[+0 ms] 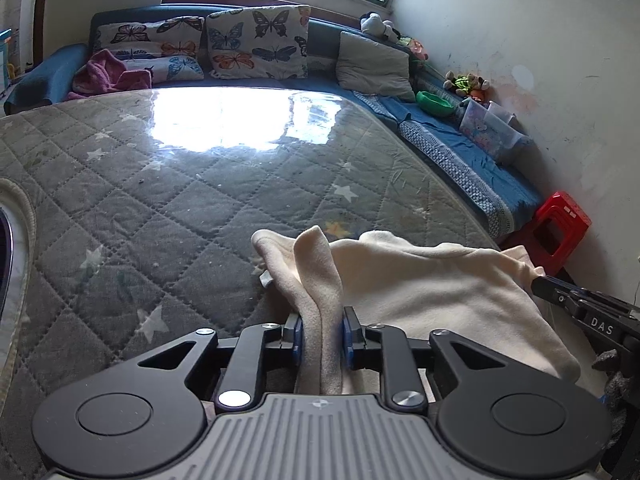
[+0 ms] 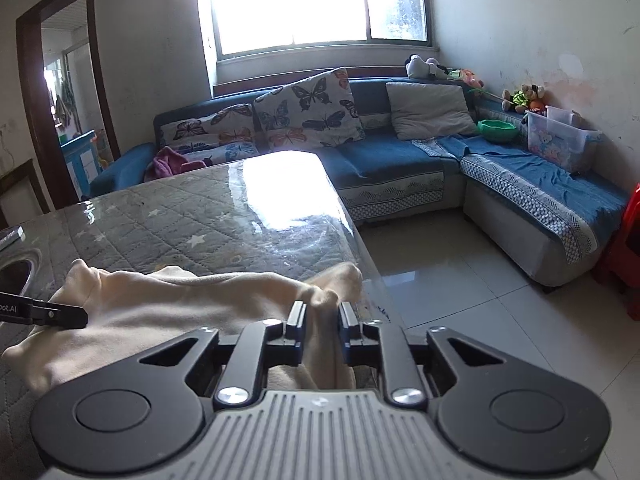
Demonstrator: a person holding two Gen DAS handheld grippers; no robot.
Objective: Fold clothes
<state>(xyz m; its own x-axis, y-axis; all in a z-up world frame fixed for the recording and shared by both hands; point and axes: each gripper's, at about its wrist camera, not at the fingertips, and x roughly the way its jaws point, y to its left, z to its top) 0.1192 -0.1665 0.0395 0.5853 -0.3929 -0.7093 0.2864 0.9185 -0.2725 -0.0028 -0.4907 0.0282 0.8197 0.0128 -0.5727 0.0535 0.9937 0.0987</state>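
Observation:
A cream fleece garment (image 1: 432,292) lies bunched at the near right part of the quilted table (image 1: 180,208). My left gripper (image 1: 323,334) is shut on a fold of its edge, which stands up between the blue pads. In the right wrist view the same garment (image 2: 172,304) stretches to the left, and my right gripper (image 2: 322,320) is shut on its right end near the table's right edge (image 2: 360,240). Each gripper shows in the other's view: the right one at the garment's right side (image 1: 560,294), the left one at its left side (image 2: 60,314).
The table top is a grey star-patterned quilt under glossy clear film. A blue corner sofa (image 2: 400,156) with butterfly cushions (image 2: 312,108), a pink cloth (image 1: 108,74), a green bowl (image 2: 498,130) and a plastic box (image 2: 560,144) runs behind and right. A red stool (image 1: 560,228) stands by the wall.

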